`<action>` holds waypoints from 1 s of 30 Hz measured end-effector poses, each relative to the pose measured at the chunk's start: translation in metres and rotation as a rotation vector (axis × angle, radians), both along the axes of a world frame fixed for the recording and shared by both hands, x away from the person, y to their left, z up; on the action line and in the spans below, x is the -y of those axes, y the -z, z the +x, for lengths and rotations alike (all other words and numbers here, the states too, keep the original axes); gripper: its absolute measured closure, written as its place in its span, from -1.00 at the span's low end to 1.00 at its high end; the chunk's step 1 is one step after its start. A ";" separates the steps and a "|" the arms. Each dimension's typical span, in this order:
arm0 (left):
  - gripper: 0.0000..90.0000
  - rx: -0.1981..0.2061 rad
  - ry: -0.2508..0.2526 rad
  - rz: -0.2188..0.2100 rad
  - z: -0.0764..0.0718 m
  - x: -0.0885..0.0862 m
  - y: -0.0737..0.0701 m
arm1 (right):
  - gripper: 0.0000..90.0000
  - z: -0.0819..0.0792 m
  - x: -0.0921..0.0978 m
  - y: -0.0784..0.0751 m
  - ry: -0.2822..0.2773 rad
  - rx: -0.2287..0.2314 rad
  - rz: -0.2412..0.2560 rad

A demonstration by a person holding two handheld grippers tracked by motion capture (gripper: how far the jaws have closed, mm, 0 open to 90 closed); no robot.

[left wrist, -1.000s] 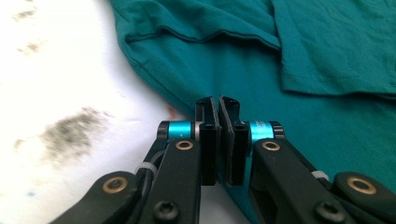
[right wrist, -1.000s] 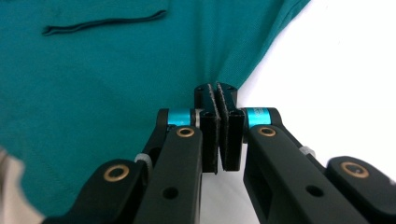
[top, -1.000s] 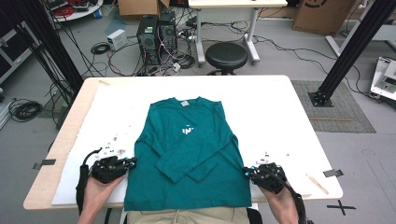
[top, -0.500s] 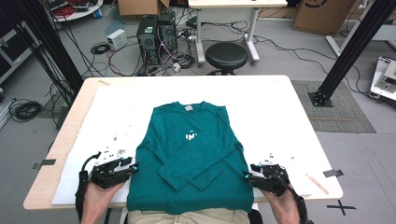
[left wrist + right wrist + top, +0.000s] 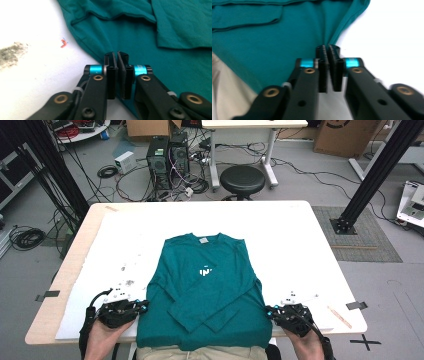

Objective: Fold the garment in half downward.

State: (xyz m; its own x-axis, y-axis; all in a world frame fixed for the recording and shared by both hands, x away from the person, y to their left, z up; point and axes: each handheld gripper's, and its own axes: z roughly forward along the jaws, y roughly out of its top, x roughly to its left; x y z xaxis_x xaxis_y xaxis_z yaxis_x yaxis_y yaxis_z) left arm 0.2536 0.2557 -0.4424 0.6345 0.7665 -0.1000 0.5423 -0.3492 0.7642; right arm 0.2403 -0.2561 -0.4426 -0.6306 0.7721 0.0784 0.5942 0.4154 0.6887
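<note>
shirt (image 5: 202, 295): teal long-sleeve, soft knit, lies flat face-up on the white table cover (image 5: 280, 240); collar away from the person, hem hanging over the near table edge; both sleeves folded across the chest in a V
shirt logo (image 5: 205, 271): small white print, centre chest; pale tag (image 5: 203, 240) inside the collar
shirt fabric: smooth, ribbed seam along the side edge, soft folds near the sleeve cuffs in the left gripper view
left gripper (image 5: 142, 307): at the shirt's lower left hem corner — black jaws pressed together, thin slit between the ridged pads, teal cloth edge pinched there in the left gripper view (image 5: 117, 57)
right gripper (image 5: 269, 311): at the shirt's lower right hem corner — jaws closed tight on the side seam, cloth pulled into a taut ridge rising from the pads in the right gripper view (image 5: 328, 50)
gripper build: matte black links, brass pivot pins, blue anodised collars
grey smudge (image 5: 11, 53): powdery patch on the cover, left of the shirt, well apart
red scrap (image 5: 64, 43): tiny bent bit, just beside the shirt's left edge, not touching
stool (image 5: 242, 179): round black seat, on the floor beyond the shirt's collar end
</note>
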 end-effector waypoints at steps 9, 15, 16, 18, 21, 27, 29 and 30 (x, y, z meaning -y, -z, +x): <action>0.44 0.051 -0.133 0.015 0.061 0.017 -0.009 | 0.42 0.069 -0.014 -0.014 0.105 0.078 -0.009; 0.83 0.009 -0.134 0.071 0.069 0.018 0.002 | 0.86 0.098 -0.031 -0.001 0.062 0.028 -0.063; 0.86 0.009 -0.143 0.077 0.069 0.017 0.001 | 0.92 0.097 -0.032 -0.002 0.067 0.047 -0.089; 0.88 0.011 -0.166 0.065 0.071 0.014 0.002 | 0.94 0.097 -0.032 -0.003 0.090 0.074 -0.129; 0.88 0.017 -0.181 0.058 0.074 0.010 0.003 | 0.94 0.098 -0.027 -0.002 0.113 0.085 -0.139; 0.47 0.042 -0.114 -0.038 0.075 0.012 -0.018 | 0.20 0.098 -0.027 -0.004 0.147 0.099 -0.099; 0.28 0.051 -0.096 -0.032 0.079 0.016 -0.033 | -0.02 0.101 -0.026 -0.006 0.151 0.076 -0.061; 0.22 0.061 -0.090 -0.025 0.082 0.017 -0.038 | -0.11 0.103 -0.027 -0.007 0.159 0.074 -0.044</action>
